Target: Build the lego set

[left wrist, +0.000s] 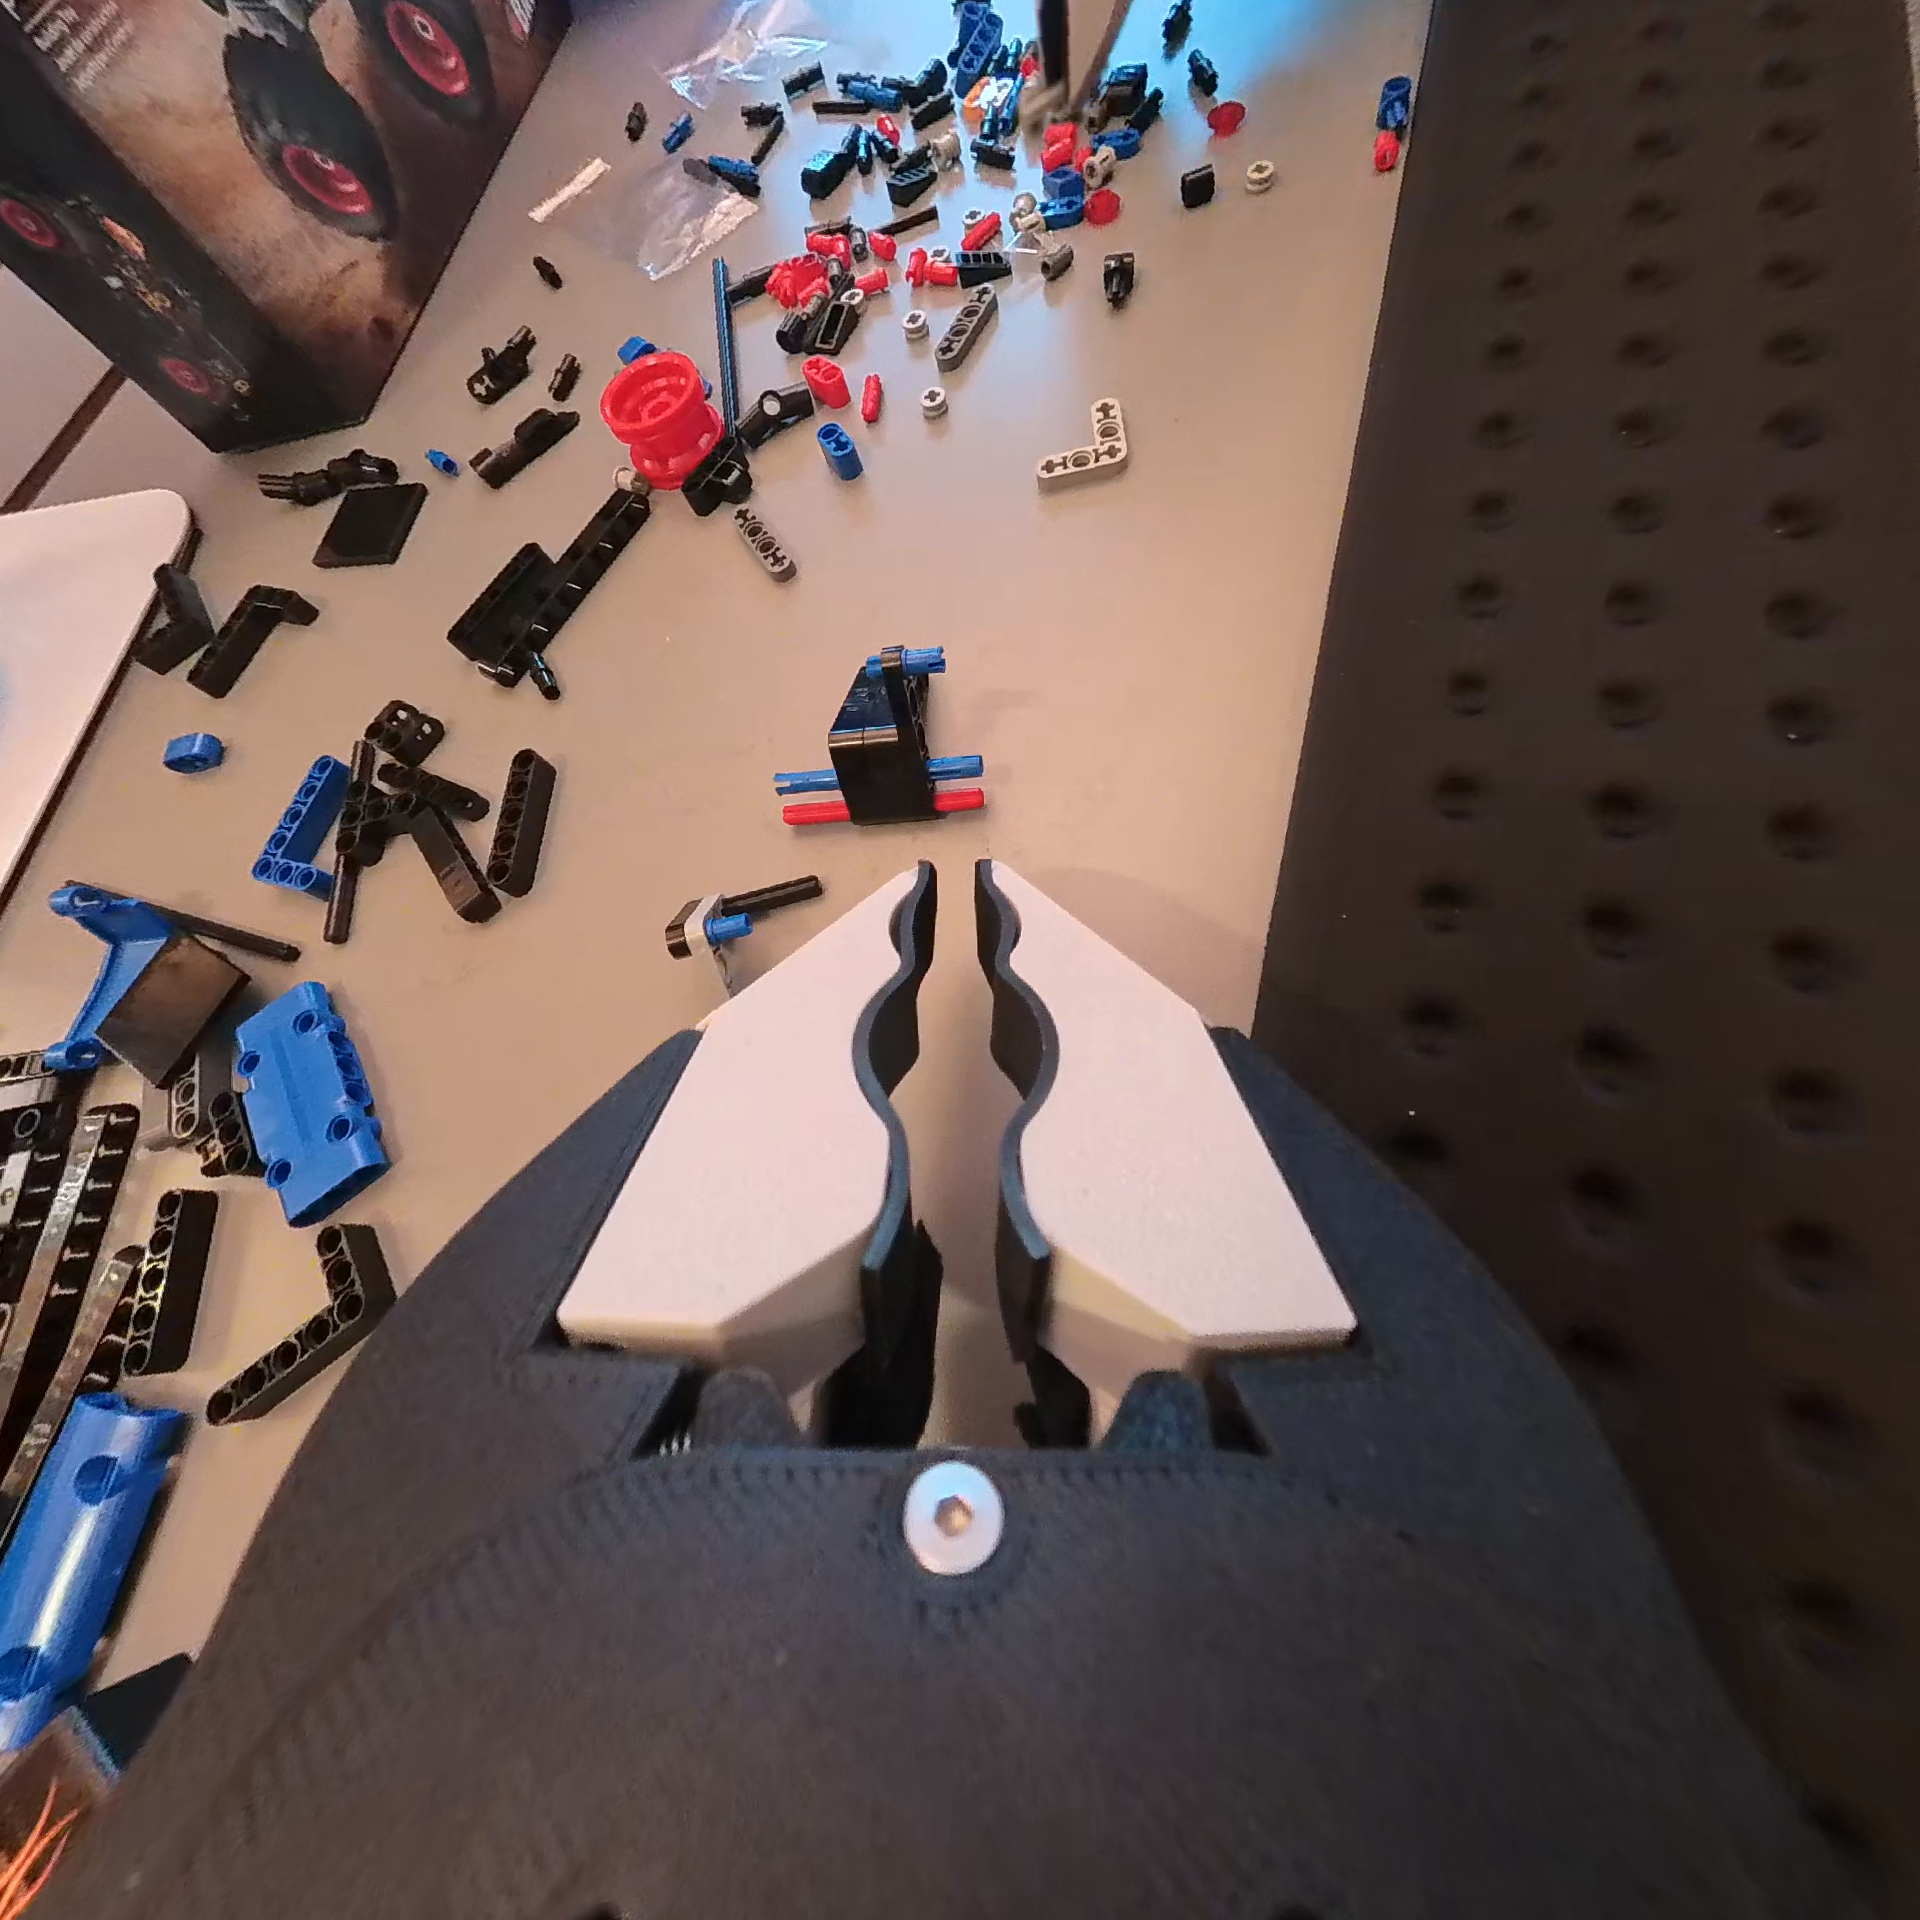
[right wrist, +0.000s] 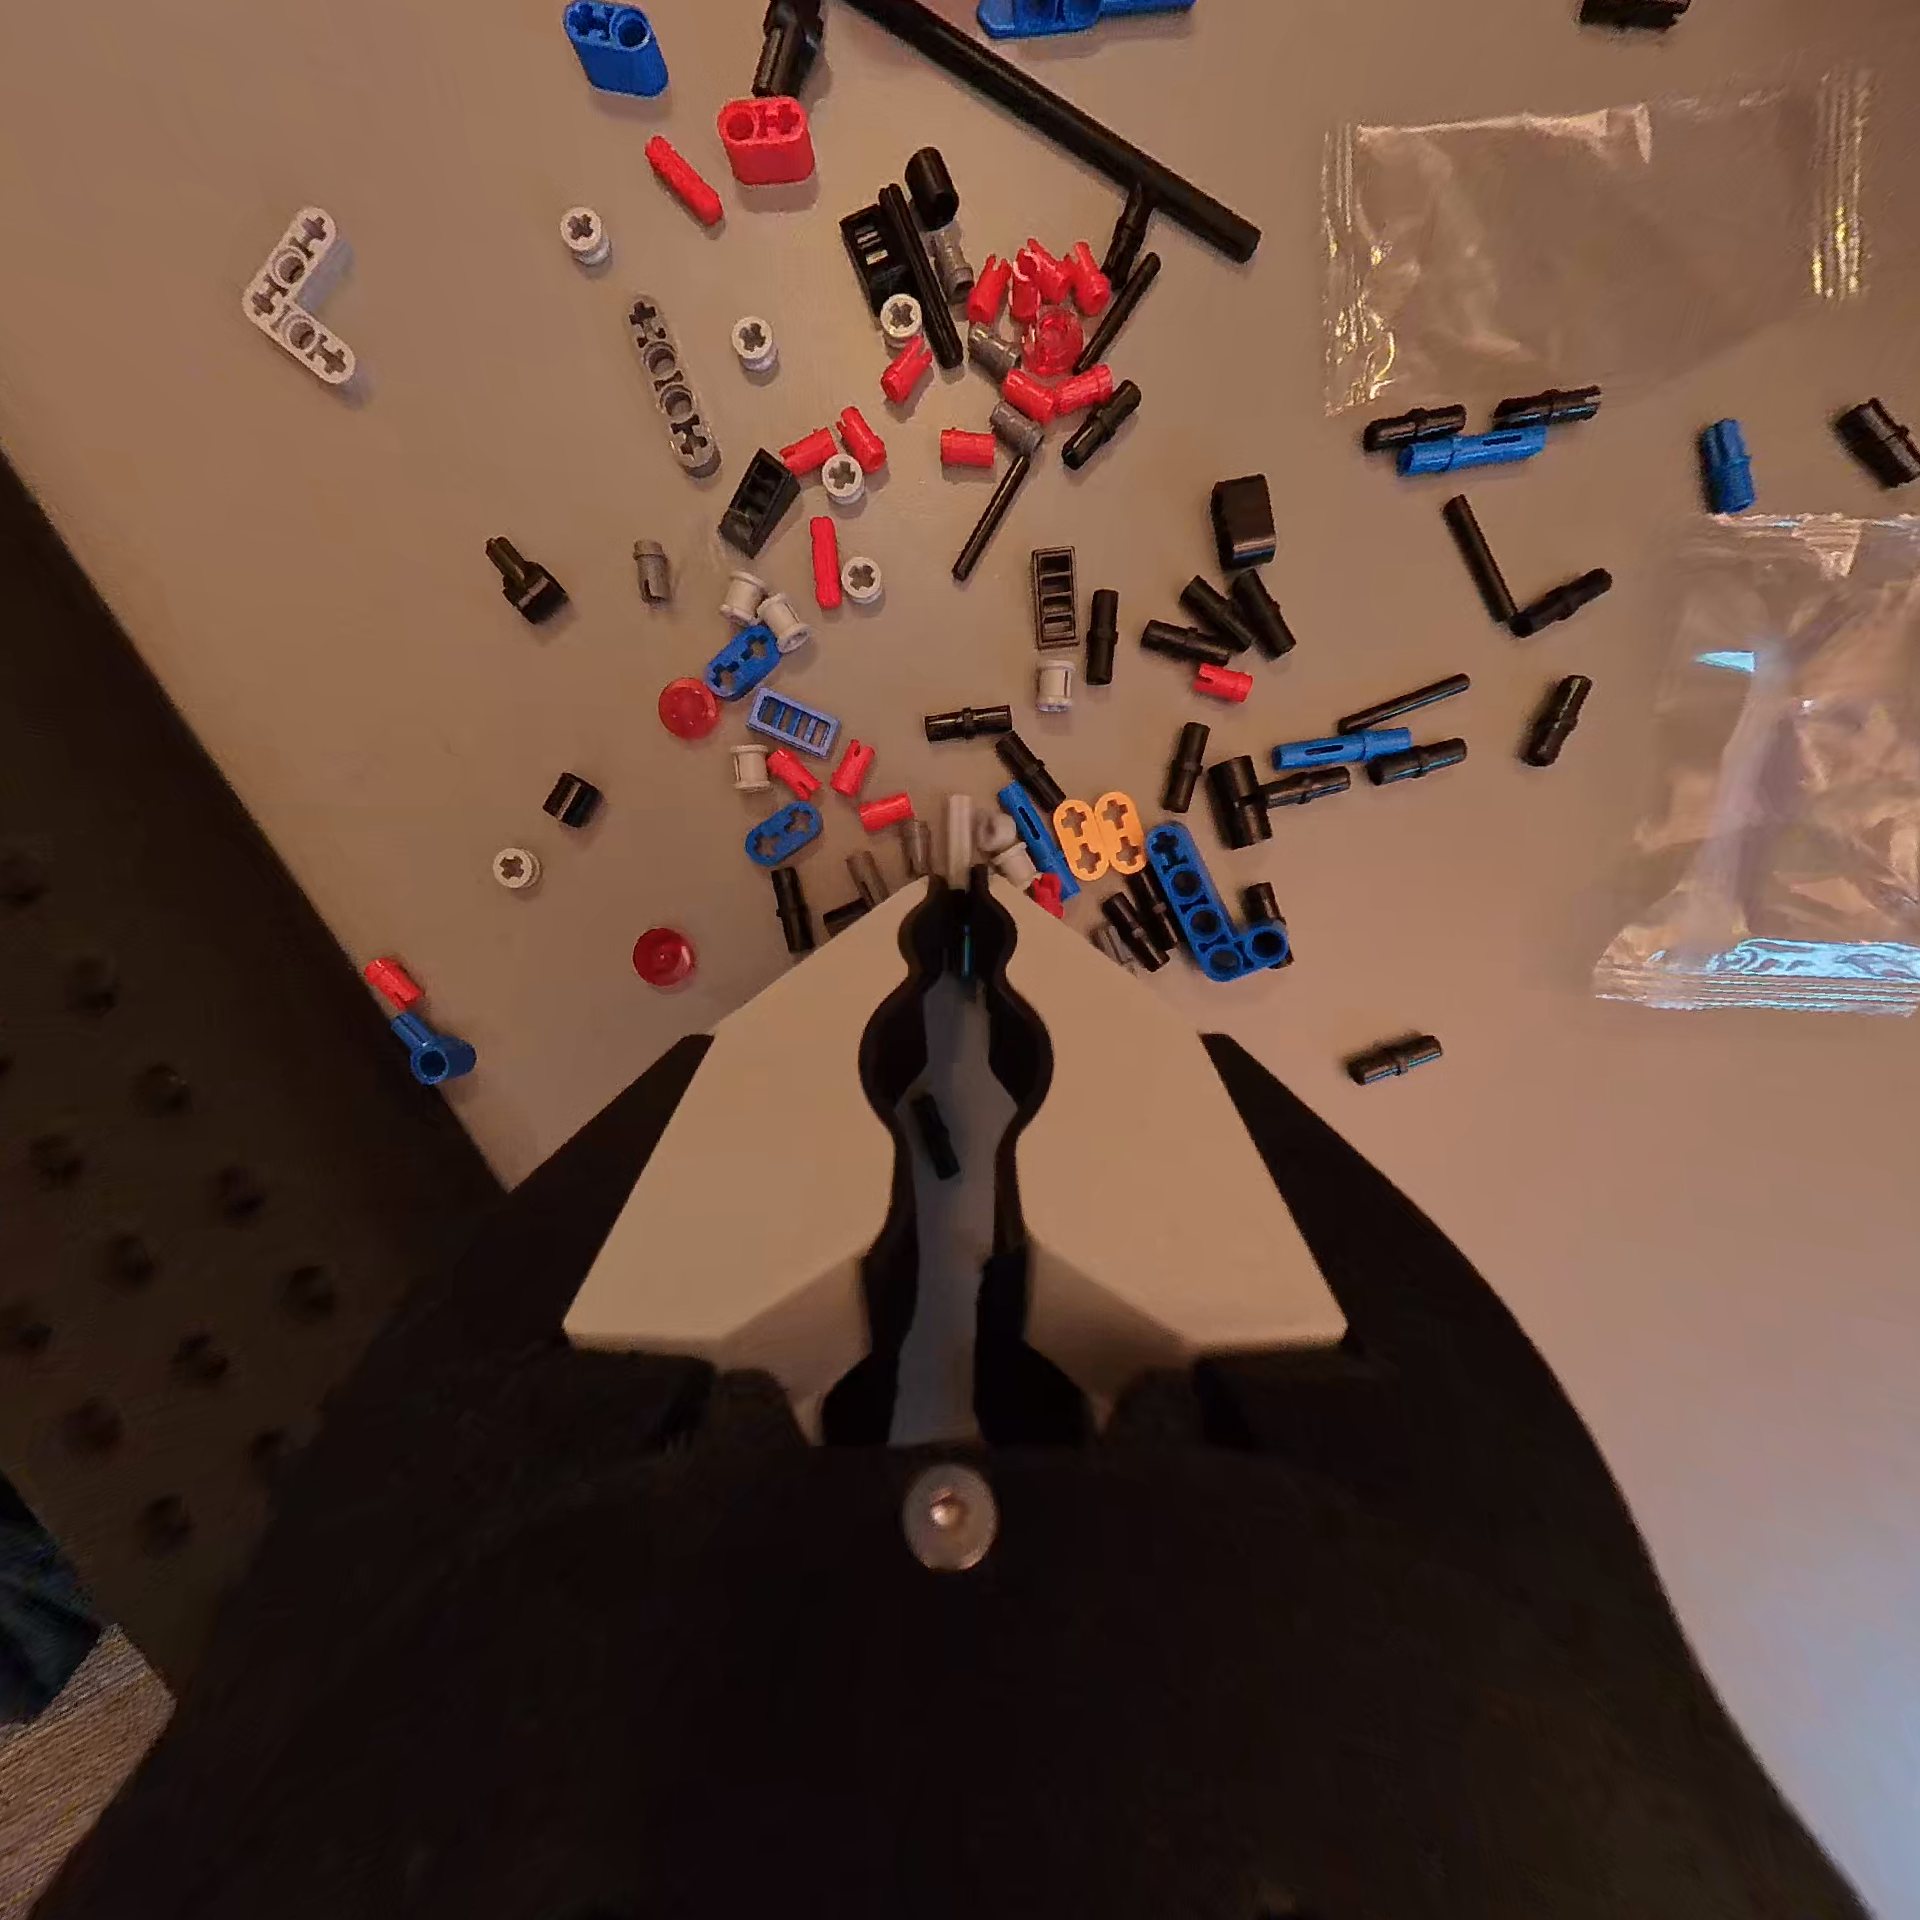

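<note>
A small black assembly point(left wrist: 883, 758) with blue and red pins through it stands on the grey table just ahead of my left gripper point(left wrist: 953, 878). The left jaws are a narrow gap apart and hold nothing. My right gripper point(right wrist: 961, 899) hangs over a scatter of small parts and is shut on a small black pin point(right wrist: 964, 940) at its tips. Around the tips lie grey connectors point(right wrist: 961, 826), two orange links point(right wrist: 1099, 834) and a blue beam point(right wrist: 1205, 904). The right gripper's fingers point(left wrist: 1070, 62) also show far off in the left wrist view.
The set's box point(left wrist: 260, 208) stands at the far left, with a red wheel hub point(left wrist: 660, 421) beside it. Black and blue beams and panels point(left wrist: 312, 1101) lie to the left. A black perforated mat point(left wrist: 1610, 727) borders the table. Clear plastic bags point(right wrist: 1558, 239) lie to the right. The grippers' ends are close to 30 cm from one another. The red wheel hub point(left wrist: 660, 421) sits 15 cm or so from the ends of my left fingers.
</note>
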### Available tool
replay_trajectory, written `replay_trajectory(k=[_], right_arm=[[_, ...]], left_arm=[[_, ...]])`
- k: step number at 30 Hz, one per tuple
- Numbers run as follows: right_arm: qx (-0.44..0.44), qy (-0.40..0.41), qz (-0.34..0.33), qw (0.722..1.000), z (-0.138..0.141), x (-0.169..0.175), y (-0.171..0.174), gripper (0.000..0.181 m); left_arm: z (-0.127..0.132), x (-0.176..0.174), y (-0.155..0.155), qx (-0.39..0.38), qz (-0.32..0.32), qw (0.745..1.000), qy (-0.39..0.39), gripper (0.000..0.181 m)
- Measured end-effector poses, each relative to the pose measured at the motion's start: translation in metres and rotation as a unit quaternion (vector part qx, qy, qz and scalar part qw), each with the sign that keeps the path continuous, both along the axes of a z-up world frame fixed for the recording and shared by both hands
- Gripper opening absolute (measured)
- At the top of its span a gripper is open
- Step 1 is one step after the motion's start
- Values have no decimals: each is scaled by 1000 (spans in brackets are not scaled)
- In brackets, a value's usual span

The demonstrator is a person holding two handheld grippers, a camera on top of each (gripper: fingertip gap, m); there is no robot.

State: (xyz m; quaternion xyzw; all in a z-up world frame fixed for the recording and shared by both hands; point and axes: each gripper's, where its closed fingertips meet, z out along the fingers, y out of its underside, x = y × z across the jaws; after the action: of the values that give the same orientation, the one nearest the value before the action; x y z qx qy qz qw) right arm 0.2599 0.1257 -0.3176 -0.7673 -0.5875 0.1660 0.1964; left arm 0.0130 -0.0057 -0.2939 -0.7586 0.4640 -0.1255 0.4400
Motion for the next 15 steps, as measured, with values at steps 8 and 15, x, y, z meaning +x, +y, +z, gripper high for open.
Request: replay_trajectory(k=[8,15], right_arm=[[24,27,-6,999,16,-4,3,2],[49,60,4,997,41,-22,-3,2]], left_arm=[[1,0,0,4,1,1000,0,6],[4,-1,1,9,4,1000,-5,6]])
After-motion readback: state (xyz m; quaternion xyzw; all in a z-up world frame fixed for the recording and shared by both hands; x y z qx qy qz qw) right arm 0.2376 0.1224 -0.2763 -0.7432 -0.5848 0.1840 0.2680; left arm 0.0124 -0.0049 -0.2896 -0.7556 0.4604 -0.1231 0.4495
